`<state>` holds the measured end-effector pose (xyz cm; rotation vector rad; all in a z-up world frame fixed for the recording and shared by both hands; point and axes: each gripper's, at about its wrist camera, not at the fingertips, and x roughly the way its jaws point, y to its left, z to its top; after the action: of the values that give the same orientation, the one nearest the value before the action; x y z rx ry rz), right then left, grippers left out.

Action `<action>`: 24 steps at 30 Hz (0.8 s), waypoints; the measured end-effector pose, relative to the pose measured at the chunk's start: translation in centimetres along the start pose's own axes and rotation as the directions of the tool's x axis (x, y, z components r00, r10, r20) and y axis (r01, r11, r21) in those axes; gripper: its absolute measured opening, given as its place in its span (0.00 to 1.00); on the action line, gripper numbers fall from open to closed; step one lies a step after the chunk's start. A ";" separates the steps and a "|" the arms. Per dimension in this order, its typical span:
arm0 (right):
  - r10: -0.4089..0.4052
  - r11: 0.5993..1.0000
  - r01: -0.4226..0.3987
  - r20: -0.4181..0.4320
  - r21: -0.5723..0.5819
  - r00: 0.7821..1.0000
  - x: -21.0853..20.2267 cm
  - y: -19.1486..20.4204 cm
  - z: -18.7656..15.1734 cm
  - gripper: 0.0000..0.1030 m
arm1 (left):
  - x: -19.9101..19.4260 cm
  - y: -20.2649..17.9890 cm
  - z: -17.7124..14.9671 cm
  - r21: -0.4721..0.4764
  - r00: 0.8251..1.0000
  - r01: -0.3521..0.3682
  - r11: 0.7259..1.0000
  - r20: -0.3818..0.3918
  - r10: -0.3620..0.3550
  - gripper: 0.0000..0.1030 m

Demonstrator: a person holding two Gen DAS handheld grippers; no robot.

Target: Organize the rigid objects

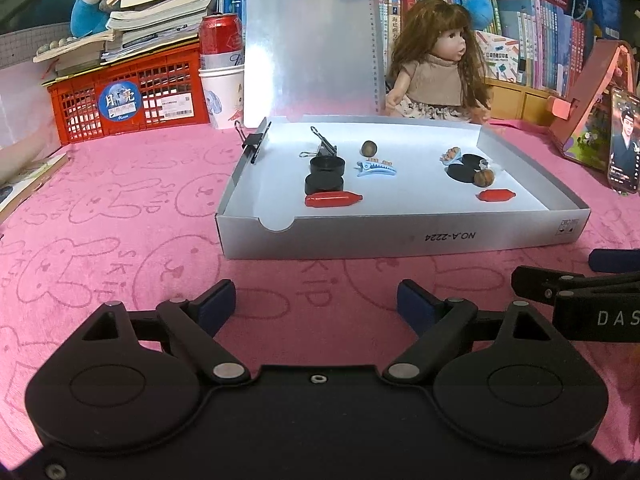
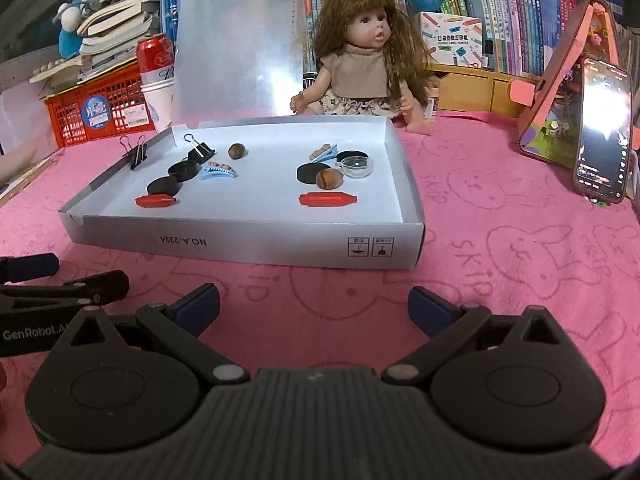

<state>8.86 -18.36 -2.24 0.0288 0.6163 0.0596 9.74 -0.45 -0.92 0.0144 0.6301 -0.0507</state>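
A shallow grey box point(image 1: 400, 240) point(image 2: 248, 246) lies on the pink cloth ahead of both grippers. Inside, at left, are a black binder clip point(image 1: 326, 148), two black round lids point(image 1: 325, 174), a blue hair clip point(image 1: 376, 169), a nut point(image 1: 369, 147) and a red capsule point(image 1: 333, 199). At right are a second red capsule point(image 2: 327, 199), a nut point(image 2: 329, 179), black lids point(image 2: 314, 172), a clear cup point(image 2: 357, 166) and another hair clip point(image 2: 324, 152). My left gripper point(image 1: 316, 304) and right gripper point(image 2: 314, 306) stand open and empty, just short of the box's front wall.
Another binder clip point(image 1: 253, 145) grips the box's left wall. Behind the box stand a clipboard point(image 1: 312, 40), a doll point(image 1: 438, 64), a red can on paper cups point(image 1: 221, 56) and a red crate point(image 1: 128, 100). A phone point(image 2: 604, 132) leans at the right.
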 end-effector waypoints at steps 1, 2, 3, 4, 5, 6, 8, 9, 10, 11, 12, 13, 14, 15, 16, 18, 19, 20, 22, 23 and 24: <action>-0.001 1.000 0.001 -0.003 0.001 1.000 0.1 0.0 0.0 1.00 | 0.0 0.0 0.0 -0.003 1.000 0.000 1.000 -0.001 0.000 0.86; -0.002 1.000 0.002 -0.003 0.000 1.000 0.1 0.0 0.0 1.00 | 0.1 0.1 0.0 -0.004 1.000 0.001 1.000 -0.002 -0.001 0.86; -0.004 1.000 0.004 -0.005 -0.004 1.000 0.1 0.1 0.0 1.00 | 0.1 0.1 0.1 -0.006 1.000 0.001 1.000 -0.003 -0.001 0.87; -0.007 1.000 0.007 -0.007 -0.008 1.000 0.2 0.1 0.0 1.00 | 0.1 0.1 0.1 -0.007 1.000 0.001 1.000 -0.004 -0.001 0.87; -0.011 1.000 0.010 -0.011 -0.012 1.000 0.2 0.2 0.0 1.00 | 0.1 0.2 0.1 -0.007 1.000 0.001 1.000 -0.005 -0.001 0.87; -0.015 1.000 0.015 -0.015 -0.018 1.000 0.3 0.3 0.0 1.00 | 0.2 0.2 0.1 -0.007 1.000 0.001 1.000 -0.007 -0.001 0.88; -0.025 0.999 0.025 -0.021 -0.032 0.999 0.4 0.5 0.1 1.00 | 0.3 0.1 0.2 -0.009 1.000 0.000 1.000 -0.011 0.000 0.89; -0.030 0.999 0.029 -0.023 -0.039 0.999 0.5 0.6 0.1 1.00 | 0.4 0.2 0.3 -0.009 1.000 0.000 1.000 -0.013 0.000 0.90; -0.030 0.999 0.029 -0.024 -0.040 0.999 0.5 0.6 0.1 1.00 | 0.4 0.2 0.3 -0.011 1.000 0.000 1.000 -0.015 0.000 0.90; -0.029 0.999 0.028 -0.024 -0.037 0.999 0.5 0.6 0.1 1.00 | 0.5 0.2 0.4 -0.011 1.000 0.000 1.000 -0.016 0.000 0.91; -0.028 0.999 0.027 -0.023 -0.035 0.999 0.5 0.6 0.1 1.00 | 0.6 0.2 0.4 -0.013 1.000 0.000 1.000 -0.018 0.000 0.91; -0.028 0.999 0.027 -0.024 -0.036 0.999 0.5 0.6 0.0 1.00 | 0.6 0.2 0.5 -0.015 1.000 0.000 1.000 -0.020 0.000 0.92; -0.028 0.999 0.028 -0.024 -0.037 0.999 0.5 0.6 0.0 1.00 | 0.7 0.3 0.6 -0.017 1.000 -0.001 1.000 -0.022 0.001 0.92; -0.028 0.999 0.027 -0.024 -0.036 0.999 0.5 0.5 0.0 1.00 | 0.8 0.3 0.7 -0.019 1.000 -0.002 1.000 -0.024 0.001 0.92; -0.028 0.999 0.027 -0.024 -0.036 0.999 0.5 0.5 0.0 1.00 | 0.9 0.3 0.7 -0.019 1.000 -0.003 1.000 -0.026 0.003 0.93; -0.029 0.999 0.028 -0.024 -0.036 0.999 0.5 0.6 0.0 1.00 | 1.2 0.4 0.9 -0.021 0.999 -0.009 1.000 -0.031 0.008 0.95; -0.028 0.999 0.028 -0.024 -0.036 0.999 0.5 0.6 0.0 1.00 | 1.3 0.3 0.9 -0.020 0.999 -0.010 1.000 -0.033 0.010 0.96; -0.029 0.999 0.028 -0.023 -0.036 0.999 0.5 0.6 0.0 1.00 | 1.4 0.3 0.9 -0.017 0.999 -0.012 1.000 -0.036 0.012 0.97; -0.028 0.999 0.028 -0.023 -0.036 0.999 0.5 0.6 0.0 1.00 | 1.5 0.3 0.9 -0.019 0.999 -0.016 1.000 -0.040 0.015 0.99; -0.028 0.999 0.028 -0.024 -0.036 0.999 0.5 0.6 0.0 1.00 | 1.5 0.3 0.9 -0.023 0.999 -0.016 1.000 -0.041 0.015 0.99; -0.028 0.999 0.027 -0.023 -0.036 0.999 0.5 0.6 0.0 1.00 | 1.5 0.4 0.9 -0.023 0.999 -0.016 1.000 -0.041 0.015 0.99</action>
<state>9.25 -17.74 -2.48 -0.0153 0.6394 0.0440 11.53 -0.18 -1.04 -0.0027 0.6716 -0.0278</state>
